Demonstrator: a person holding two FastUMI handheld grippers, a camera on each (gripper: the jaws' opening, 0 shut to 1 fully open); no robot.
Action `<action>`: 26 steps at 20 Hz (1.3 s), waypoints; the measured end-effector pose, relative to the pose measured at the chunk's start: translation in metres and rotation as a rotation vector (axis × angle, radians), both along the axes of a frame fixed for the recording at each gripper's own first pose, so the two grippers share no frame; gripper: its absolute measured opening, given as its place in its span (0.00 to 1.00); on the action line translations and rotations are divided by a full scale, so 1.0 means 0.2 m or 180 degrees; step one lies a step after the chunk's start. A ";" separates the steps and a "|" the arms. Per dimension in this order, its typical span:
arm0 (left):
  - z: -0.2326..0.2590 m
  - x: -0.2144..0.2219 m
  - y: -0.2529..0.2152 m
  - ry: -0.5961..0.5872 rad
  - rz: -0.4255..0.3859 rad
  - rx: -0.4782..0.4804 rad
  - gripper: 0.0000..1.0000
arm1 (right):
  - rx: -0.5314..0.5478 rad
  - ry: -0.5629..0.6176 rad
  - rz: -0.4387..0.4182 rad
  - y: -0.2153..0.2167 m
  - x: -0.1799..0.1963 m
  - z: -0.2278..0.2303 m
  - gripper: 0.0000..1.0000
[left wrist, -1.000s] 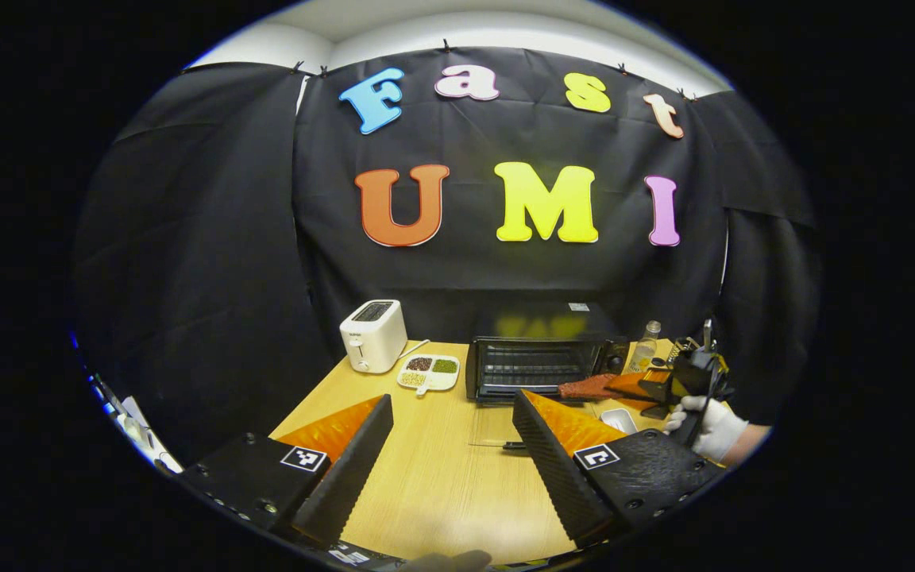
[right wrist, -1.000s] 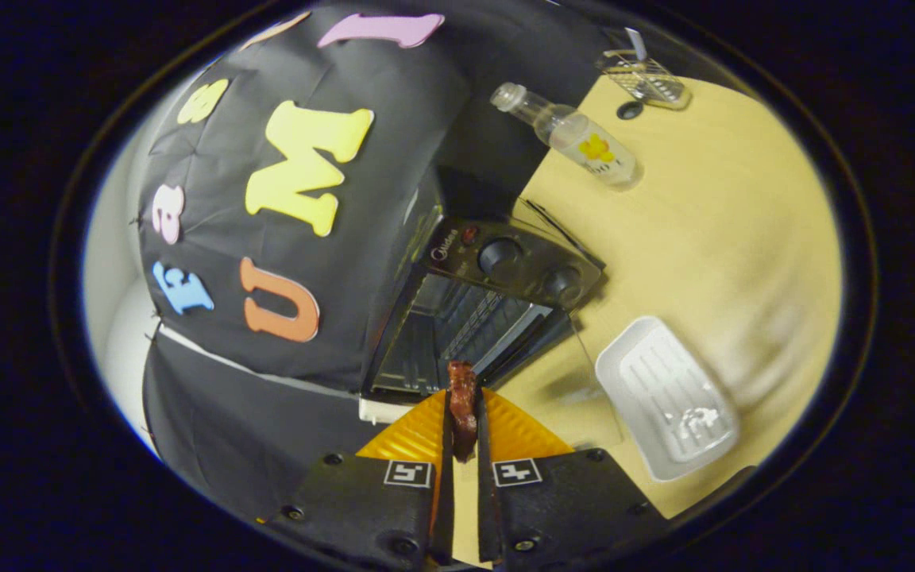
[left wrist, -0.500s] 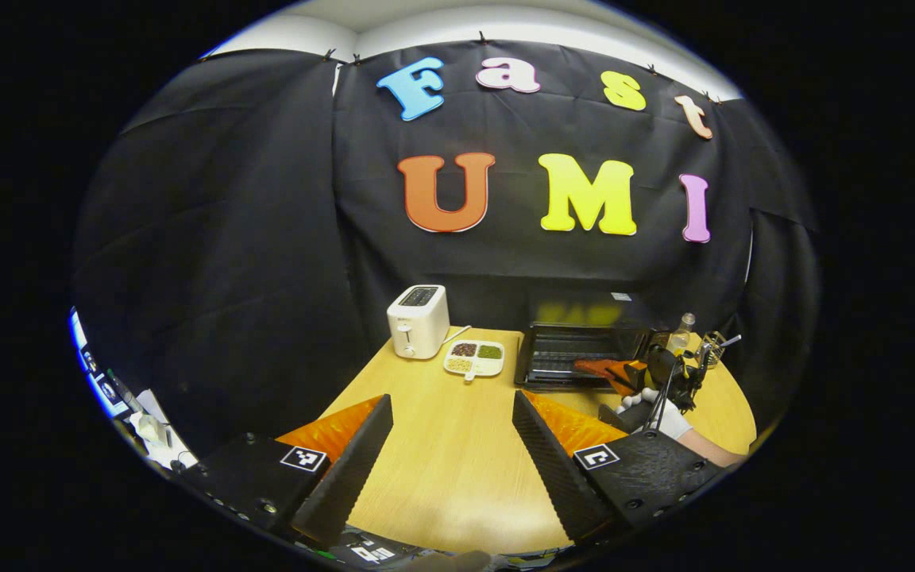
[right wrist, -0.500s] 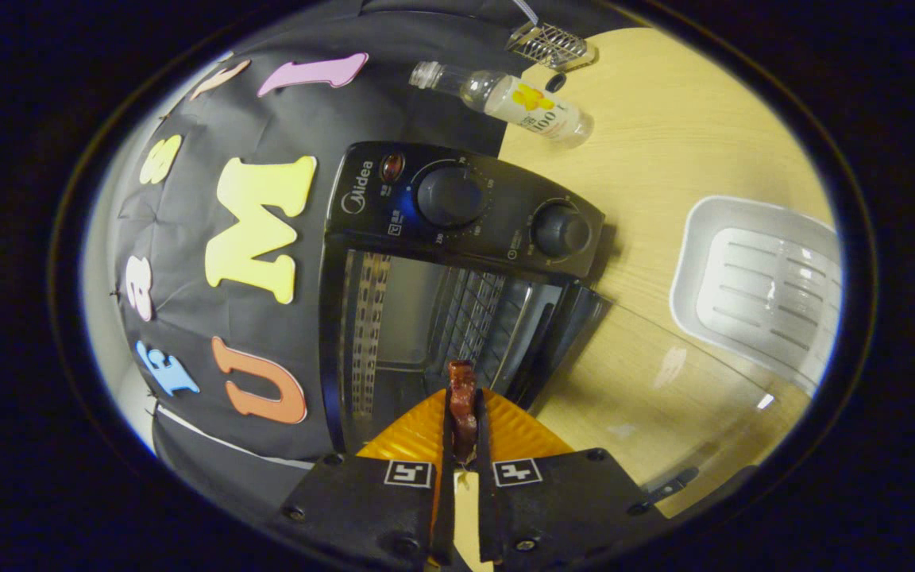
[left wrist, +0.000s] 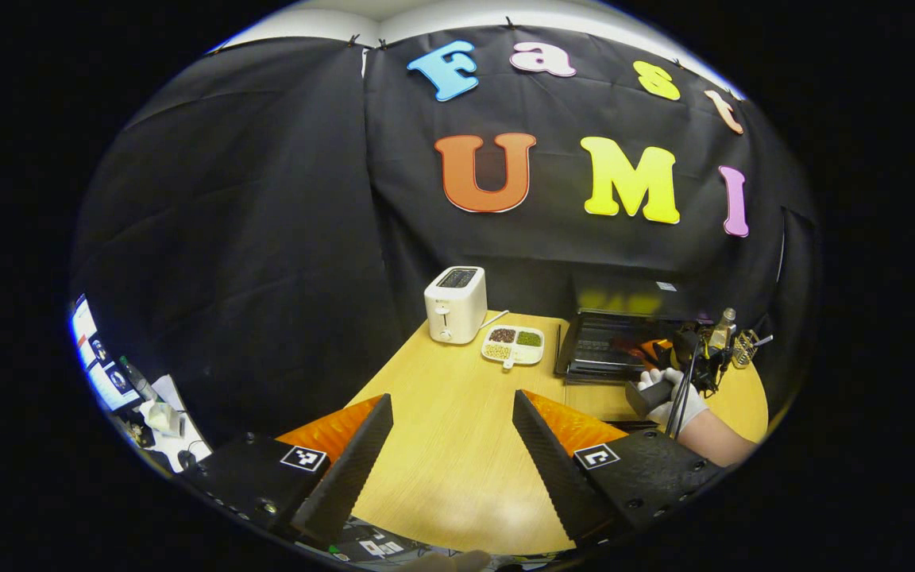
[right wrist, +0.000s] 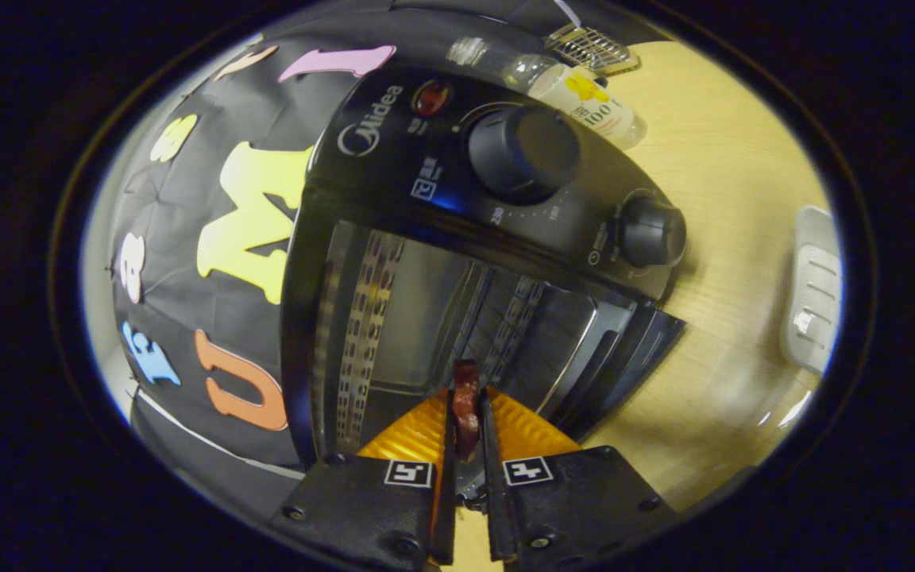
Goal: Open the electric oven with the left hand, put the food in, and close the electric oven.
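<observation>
The black electric oven (right wrist: pixel 394 143) stands open, and its wire rack and cavity (right wrist: pixel 426 318) are right in front of my right gripper (right wrist: pixel 466 401). That gripper is shut on a dark red-brown strip of food (right wrist: pixel 466 407), whose tip reaches the oven's mouth. In the left gripper view the oven (left wrist: pixel 612 349) sits at the table's far right, with the right gripper (left wrist: pixel 652 353) and a white-gloved hand (left wrist: pixel 664 393) in front of it. My left gripper (left wrist: pixel 451 401) hangs open over the near table, holding nothing.
A white toaster (left wrist: pixel 455 303) and a divided dish of grains (left wrist: pixel 514 345) stand left of the oven. A clear bottle (right wrist: pixel 584 95) and a wire basket (right wrist: pixel 592 49) lie beyond the oven. A white ribbed tray (right wrist: pixel 811 286) sits right of it. Wooden table (left wrist: pixel 442 445).
My right gripper has carried the food closer, up to the oven's mouth. My left gripper has drawn back and swung left, so the oven now sits farther right and smaller.
</observation>
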State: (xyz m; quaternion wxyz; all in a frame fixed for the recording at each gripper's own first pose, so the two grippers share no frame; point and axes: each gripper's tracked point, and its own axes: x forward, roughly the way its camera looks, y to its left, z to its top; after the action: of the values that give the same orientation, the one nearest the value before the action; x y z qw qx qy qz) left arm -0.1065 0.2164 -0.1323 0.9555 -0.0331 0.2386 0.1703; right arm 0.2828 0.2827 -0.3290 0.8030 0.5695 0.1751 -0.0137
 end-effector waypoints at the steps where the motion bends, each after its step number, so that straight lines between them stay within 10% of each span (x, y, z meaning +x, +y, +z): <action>1: 0.00 0.03 -0.02 -0.0001 -0.0027 -0.0024 0.97 | -0.0153 0.0064 0.0046 0.00 -0.02 -0.03 0.43; 5: 0.02 0.11 -0.09 -0.0057 -0.0127 -0.0047 0.97 | -0.0656 0.0152 0.0061 -0.11 -0.08 -0.04 0.86; 8: 0.01 0.16 -0.13 -0.0072 -0.0202 -0.0085 0.97 | -0.1011 0.0083 0.0276 -0.14 -0.12 -0.03 0.98; 18: 0.01 0.16 -0.22 -0.0211 -0.0381 -0.0138 0.97 | -0.1672 -0.0117 0.0894 -0.13 -0.34 0.10 0.99; 26: 0.00 0.12 -0.34 -0.0408 -0.0625 0.0004 0.98 | -0.2657 -0.0378 0.0888 -0.45 -0.69 0.50 1.00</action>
State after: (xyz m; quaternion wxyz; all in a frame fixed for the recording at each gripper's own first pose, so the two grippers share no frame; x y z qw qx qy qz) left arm -0.0823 0.1480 -0.1326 0.9809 -0.0199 0.1789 0.0736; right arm 0.1447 0.1919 -0.2284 0.9670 0.1672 0.1833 0.0580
